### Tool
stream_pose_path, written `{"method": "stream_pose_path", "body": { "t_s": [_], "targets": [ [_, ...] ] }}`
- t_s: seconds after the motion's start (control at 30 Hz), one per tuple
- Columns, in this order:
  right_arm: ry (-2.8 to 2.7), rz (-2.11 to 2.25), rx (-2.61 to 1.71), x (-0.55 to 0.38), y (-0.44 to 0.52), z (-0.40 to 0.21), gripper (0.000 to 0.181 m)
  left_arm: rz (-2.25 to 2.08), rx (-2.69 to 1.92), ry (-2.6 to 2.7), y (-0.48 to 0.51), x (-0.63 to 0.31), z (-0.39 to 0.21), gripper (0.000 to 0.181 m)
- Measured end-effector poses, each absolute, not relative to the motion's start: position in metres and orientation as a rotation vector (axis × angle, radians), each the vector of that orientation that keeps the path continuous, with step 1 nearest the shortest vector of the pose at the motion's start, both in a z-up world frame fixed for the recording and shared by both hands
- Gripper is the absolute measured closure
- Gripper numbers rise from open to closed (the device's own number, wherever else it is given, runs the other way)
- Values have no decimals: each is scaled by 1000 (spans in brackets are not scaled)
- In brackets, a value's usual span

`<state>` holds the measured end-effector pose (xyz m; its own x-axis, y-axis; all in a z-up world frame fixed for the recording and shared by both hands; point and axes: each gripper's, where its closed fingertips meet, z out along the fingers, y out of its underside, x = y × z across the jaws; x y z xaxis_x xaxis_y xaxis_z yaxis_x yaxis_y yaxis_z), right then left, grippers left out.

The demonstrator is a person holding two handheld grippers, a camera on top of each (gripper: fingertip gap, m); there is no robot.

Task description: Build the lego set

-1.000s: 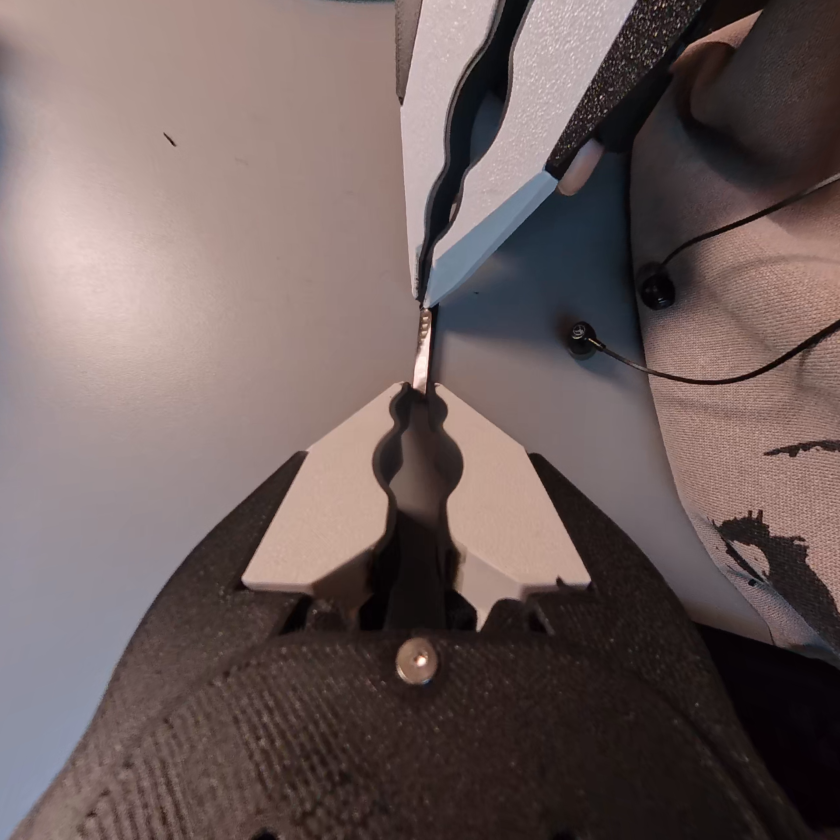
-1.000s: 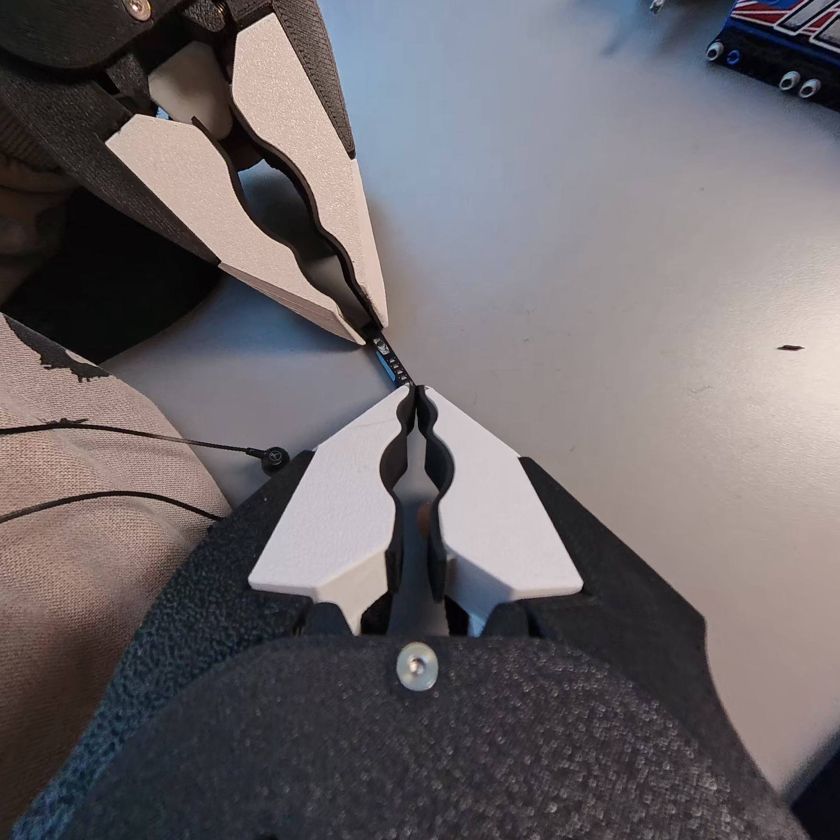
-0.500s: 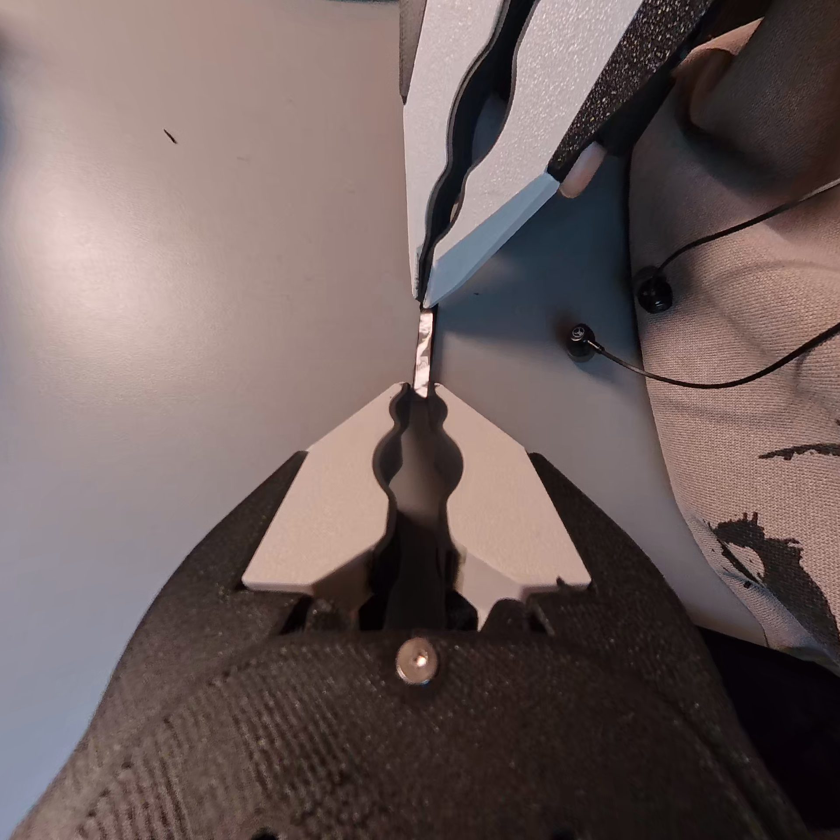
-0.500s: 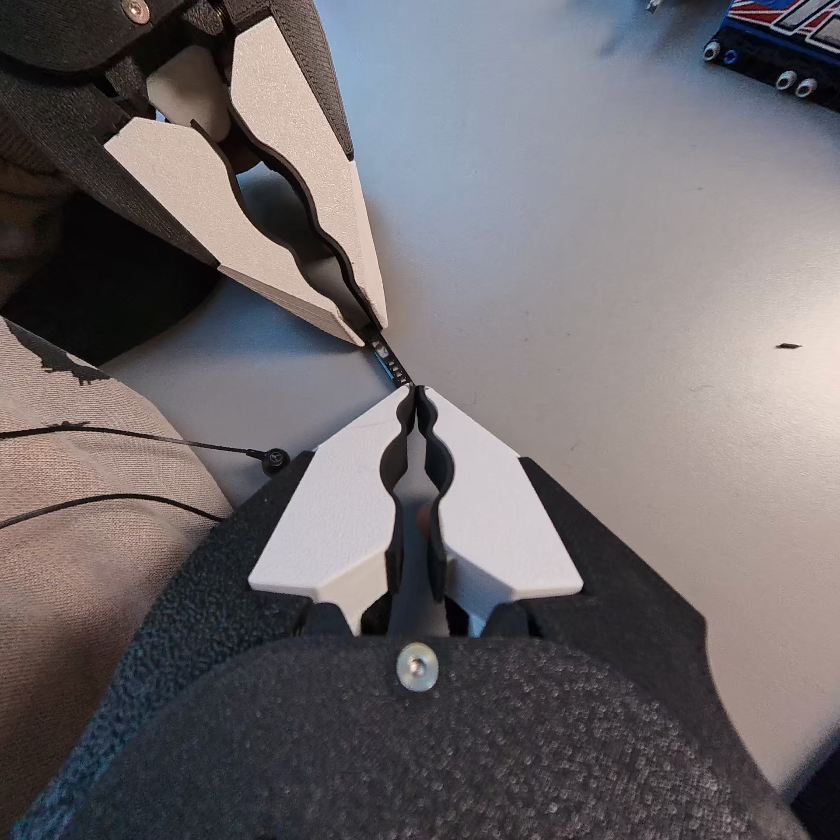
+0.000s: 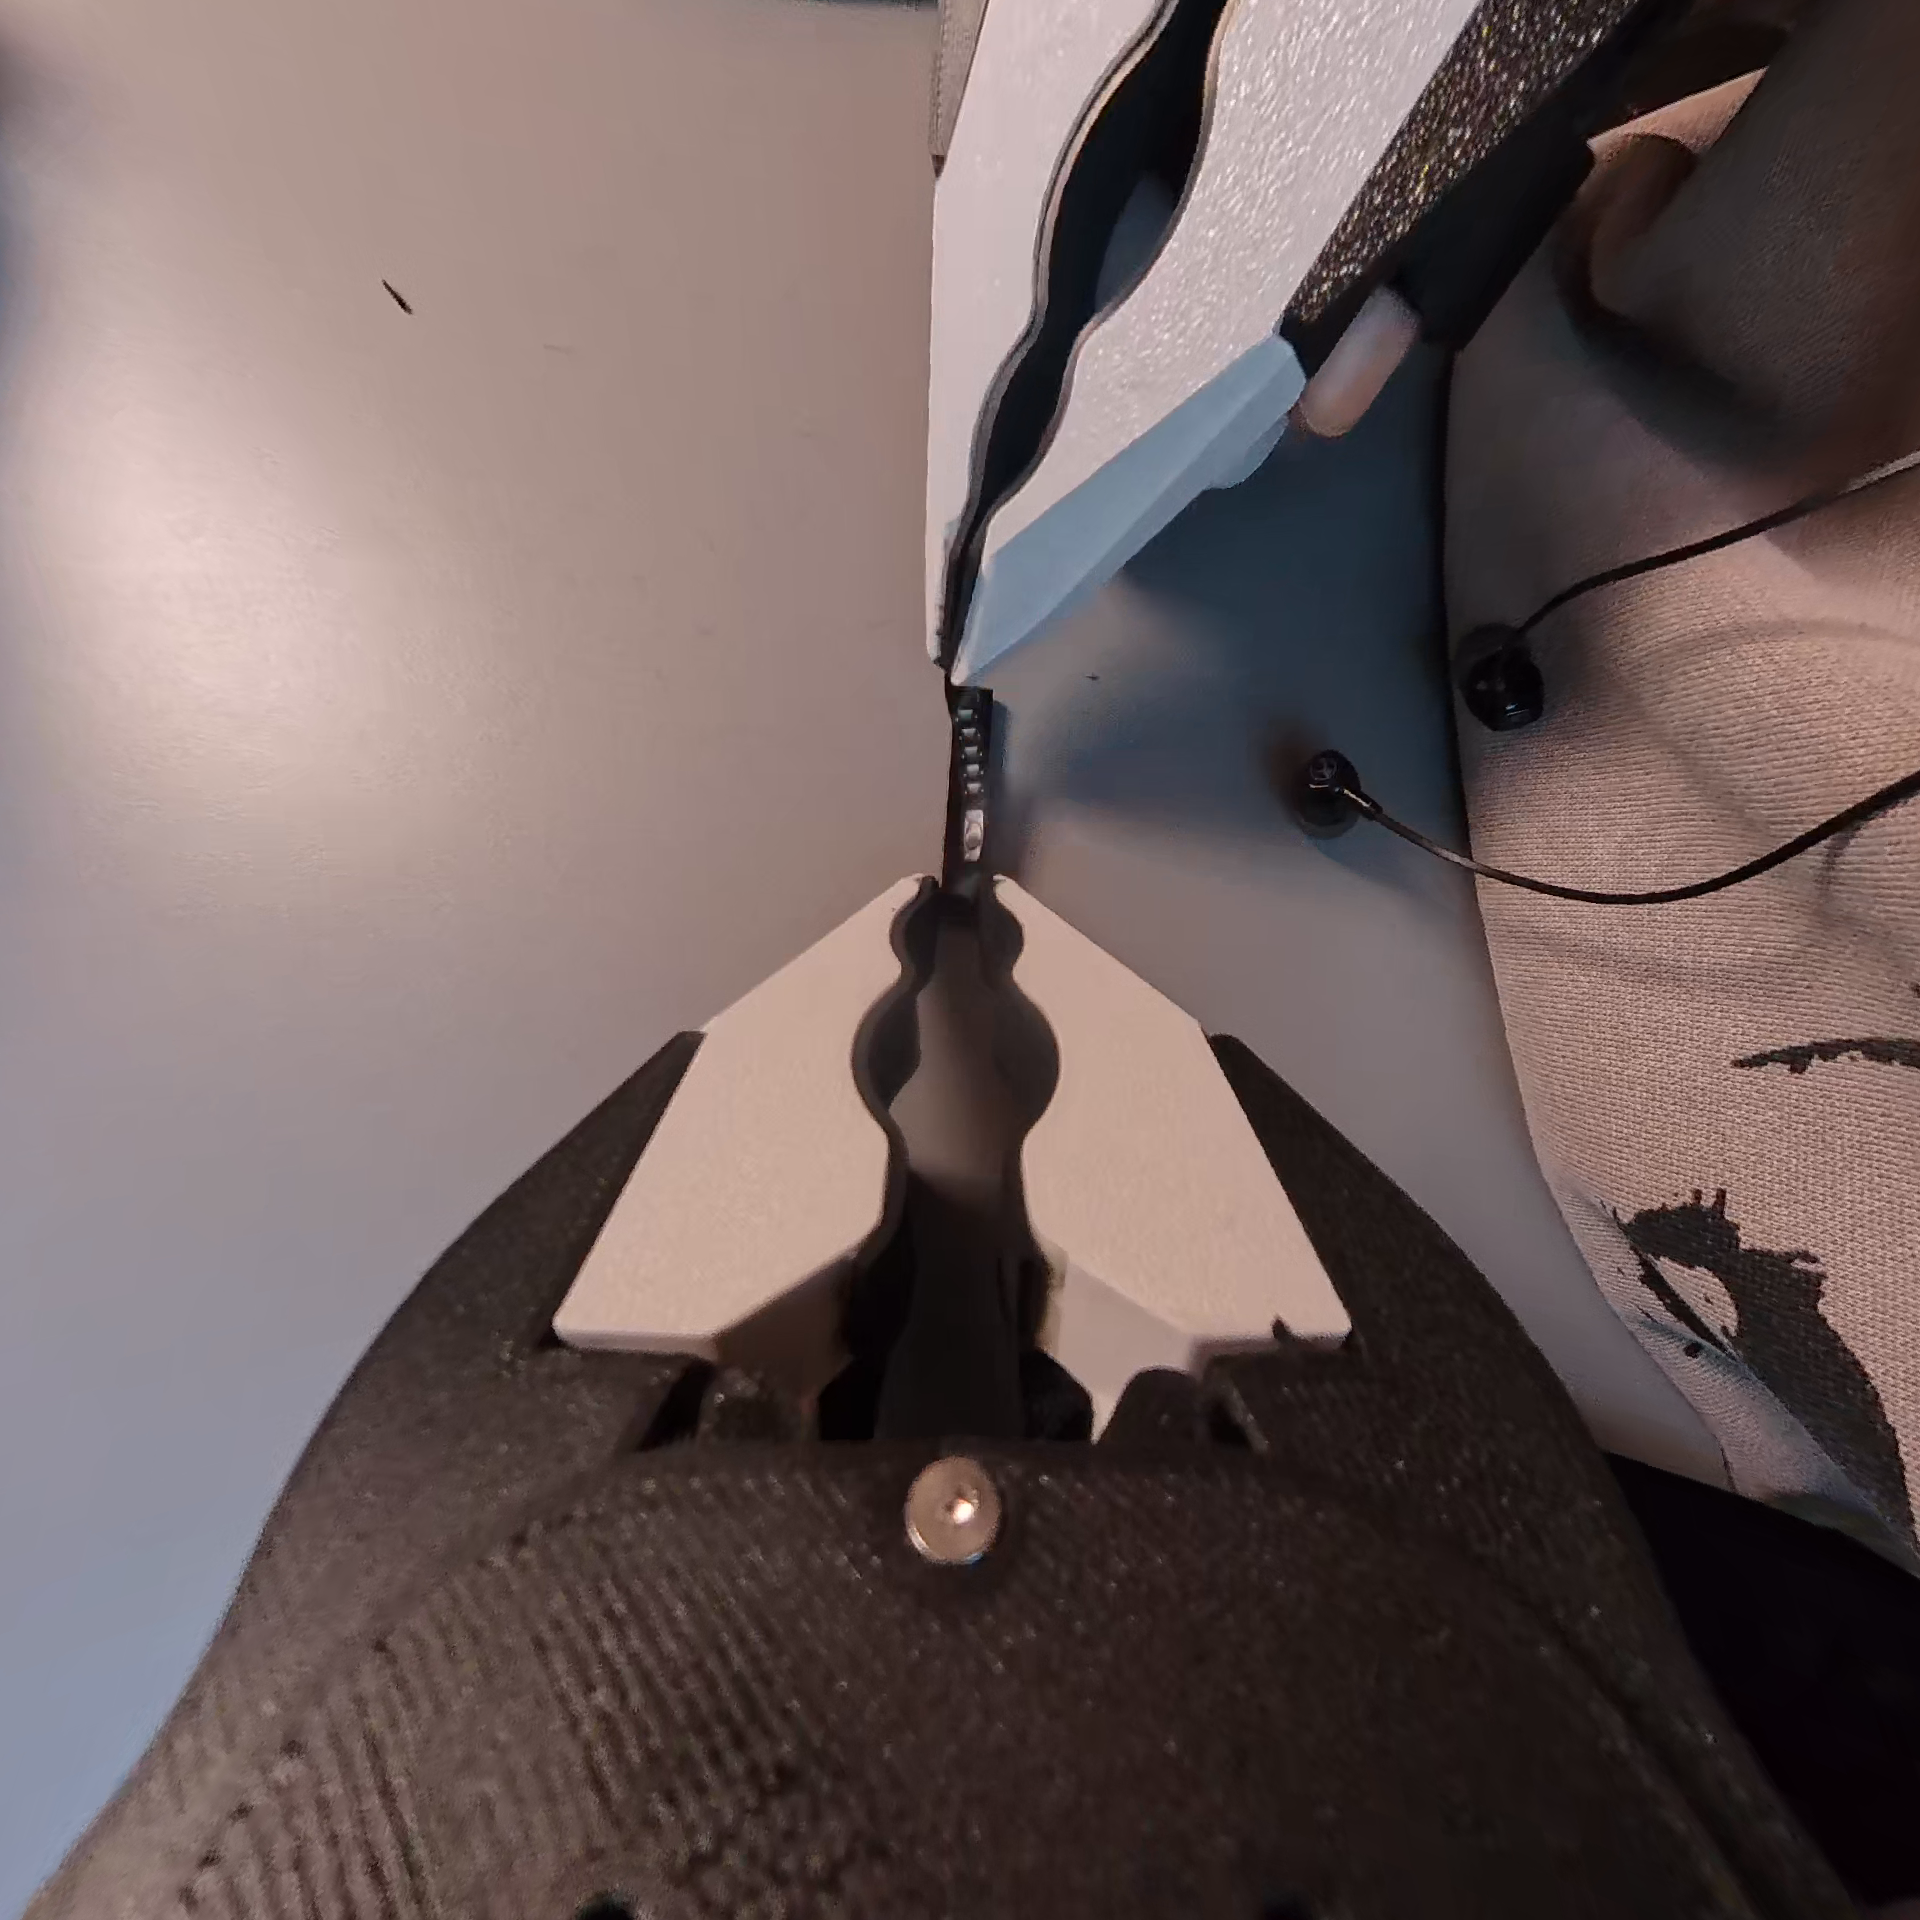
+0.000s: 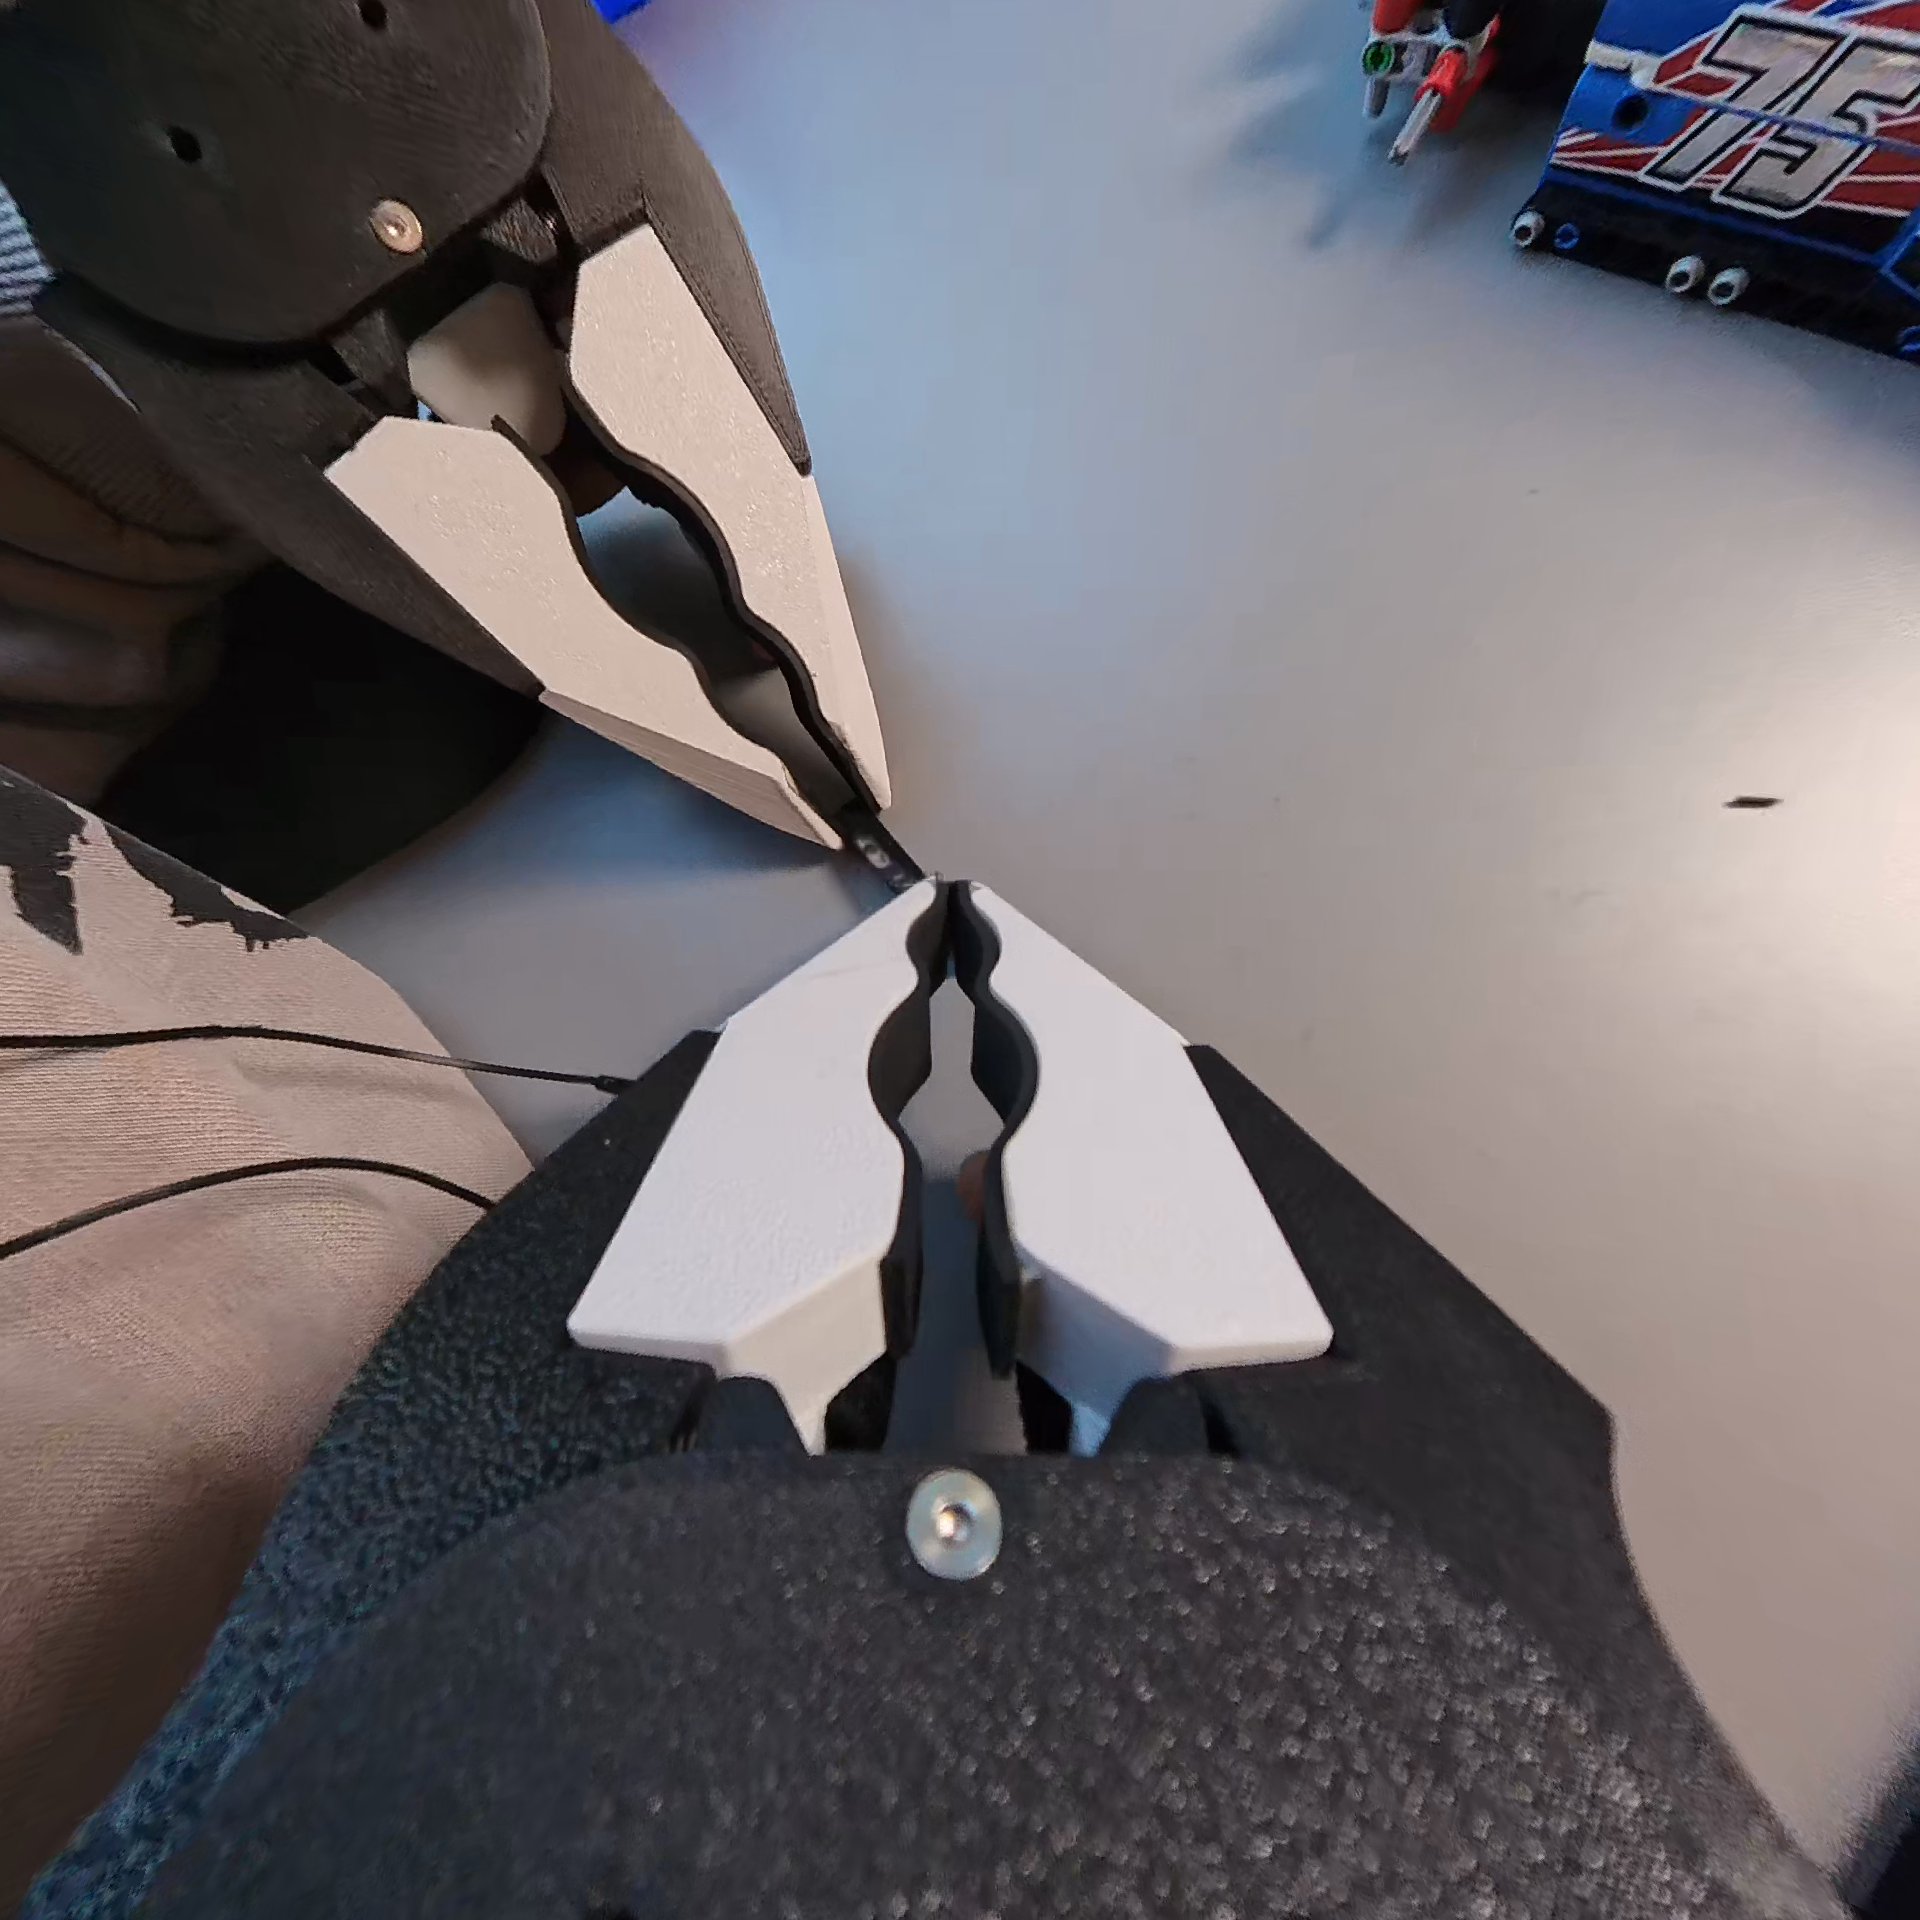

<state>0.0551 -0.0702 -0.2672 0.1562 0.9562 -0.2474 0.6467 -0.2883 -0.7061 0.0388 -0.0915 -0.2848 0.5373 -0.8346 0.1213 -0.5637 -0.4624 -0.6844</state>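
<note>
A thin black lego piece (image 5: 971,769) with small teeth along one side is held above the grey table (image 5: 416,727). Each gripper grips one end of it. My left gripper (image 5: 961,885) is shut on its near end. My right gripper (image 5: 951,665) comes in from the top of the left wrist view and is shut on the far end. In the right wrist view, my right gripper (image 6: 948,885) pinches the piece (image 6: 883,857), and my left gripper (image 6: 862,821) reaches in from the upper left. Only a short stretch of the piece shows between the tips.
A blue lego car body (image 6: 1745,177) with a red and white sticker sits at the far right of the table. Small red and green parts (image 6: 1434,62) lie beside it. A person's beige printed garment (image 5: 1714,935) with thin black cords lies close to the grippers. My two grippers' fingertips are within a few centimetres of each other. Left tips and right tips are each some 20 cm from the blue lego car body (image 6: 1745,177).
Both grippers stay shut on the black piece, which has turned a little so its teeth show. The two sets of tips are slightly closer. The right wrist view now takes in more of the car.
</note>
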Motion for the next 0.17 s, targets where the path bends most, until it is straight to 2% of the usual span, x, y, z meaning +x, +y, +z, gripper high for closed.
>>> {"method": "stream_pose_path", "body": {
  "t_s": [0.03,0.17],
  "targets": [
    [-1514,950,-2002,55,-70,-266,181,-604,-2191,1124,-91,39,-285,176],
    [-1515,969,-1995,55,-73,-268,181,-609,-2198,1114,-91,39,-285,176]
  ]
}}
